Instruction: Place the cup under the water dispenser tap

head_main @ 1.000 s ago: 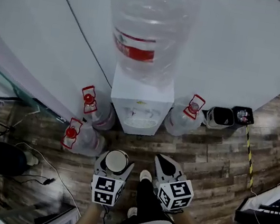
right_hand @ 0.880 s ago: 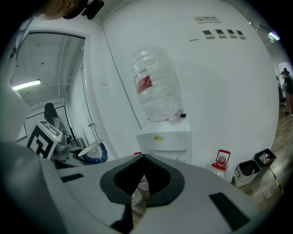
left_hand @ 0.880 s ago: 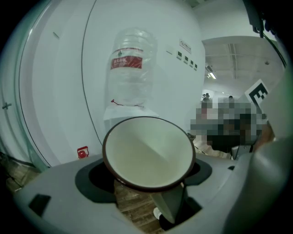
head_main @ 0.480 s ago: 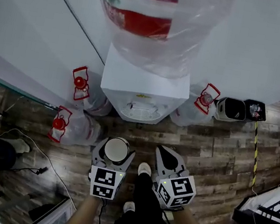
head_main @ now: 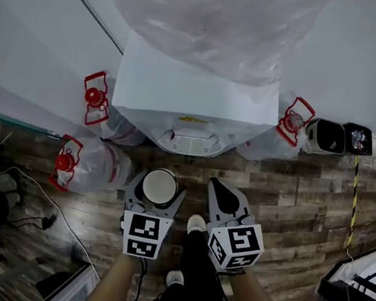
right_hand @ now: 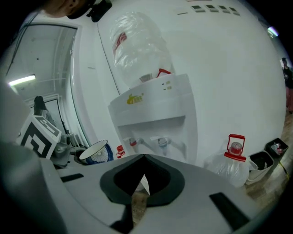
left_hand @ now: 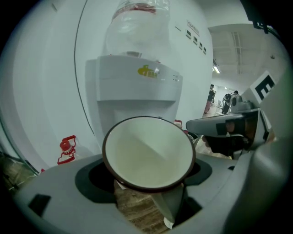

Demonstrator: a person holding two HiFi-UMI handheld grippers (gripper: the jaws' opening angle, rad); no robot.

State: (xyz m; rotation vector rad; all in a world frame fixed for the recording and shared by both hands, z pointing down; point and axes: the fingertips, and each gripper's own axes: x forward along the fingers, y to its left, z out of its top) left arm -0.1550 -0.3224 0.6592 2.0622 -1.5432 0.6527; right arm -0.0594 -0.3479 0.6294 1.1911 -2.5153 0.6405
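Note:
My left gripper (head_main: 160,179) is shut on a cup (head_main: 160,187) with a white inside and a dark rim, held upright and mouth up. In the left gripper view the cup (left_hand: 147,153) fills the space between the jaws, with the white water dispenser (left_hand: 136,91) straight ahead. The dispenser (head_main: 195,104) stands against the wall with a large clear bottle (head_main: 212,13) on top. Its red tap (right_hand: 132,142) and blue tap (right_hand: 162,141) show in a recess in the right gripper view. My right gripper (head_main: 216,185) hangs beside the left one, shut and empty.
Spare water bottles with red caps lie on the wooden floor left of the dispenser (head_main: 96,100), (head_main: 69,161) and right of it (head_main: 290,124). Two small bins (head_main: 338,137) stand further right. Cables (head_main: 41,207) trail at the left. The person's shoe (head_main: 197,223) is below the grippers.
The dispenser has grown larger and nearer in the head view. Both grippers, with the cup still held in the left one, have come closer to its front.

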